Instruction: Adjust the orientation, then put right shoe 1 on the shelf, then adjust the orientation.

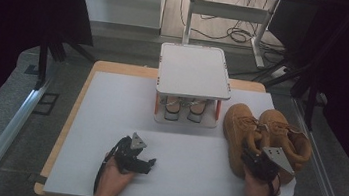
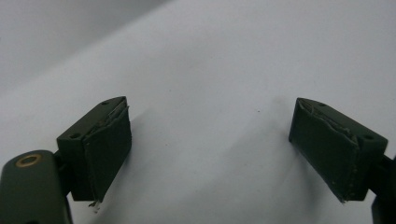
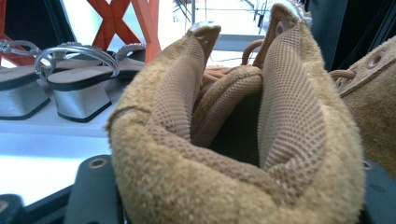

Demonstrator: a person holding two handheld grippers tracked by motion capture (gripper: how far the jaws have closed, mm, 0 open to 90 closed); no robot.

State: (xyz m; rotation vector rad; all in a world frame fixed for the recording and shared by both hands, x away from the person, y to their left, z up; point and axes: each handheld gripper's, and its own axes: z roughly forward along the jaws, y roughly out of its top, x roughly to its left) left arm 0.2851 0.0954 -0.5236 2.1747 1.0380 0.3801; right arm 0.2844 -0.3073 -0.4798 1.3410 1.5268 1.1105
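Right gripper [image 1: 254, 160] jaws clamp the heel collar of the left tan suede lace-up boot [image 1: 238, 132], unlifted, right of the white two-tier shoe rack [image 1: 195, 70]; left gripper [image 1: 147, 163] jaws wide, empty.

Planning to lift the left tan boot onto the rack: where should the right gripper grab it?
Grip the left tan boot by its padded heel collar, from behind. The right gripper already straddles that collar; it is soft, narrow enough to pinch, and faces the person.
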